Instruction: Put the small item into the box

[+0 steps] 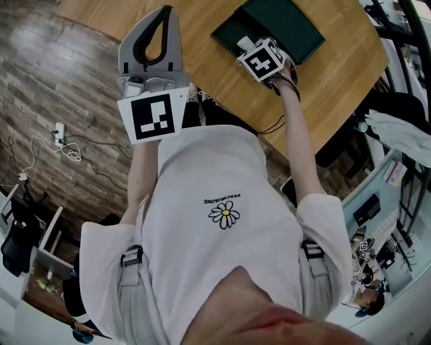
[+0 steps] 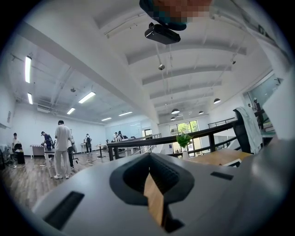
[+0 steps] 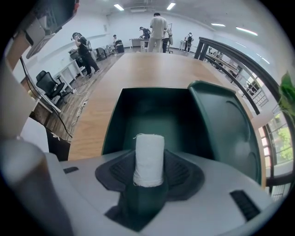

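Note:
An open dark green box [image 1: 289,23] lies on the wooden table [image 1: 337,87], its lid [image 3: 226,124] lying flat to the right of the tray [image 3: 156,115]. My right gripper [image 1: 248,46] hovers at the box's near edge, shut on a small white roll [image 3: 149,154] that stands upright between the pads. The roll [image 1: 245,42] is just above the box's near rim. My left gripper [image 1: 164,11] is raised off the table at the left, jaws shut with nothing in them. In the left gripper view this gripper [image 2: 154,184] points out into the room.
The table's near edge runs diagonally below the box. Cables and a power strip [image 1: 59,131] lie on the wood floor at the left. Several people stand far off in the room [image 2: 61,147]. Office chairs [image 3: 48,85] stand left of the table.

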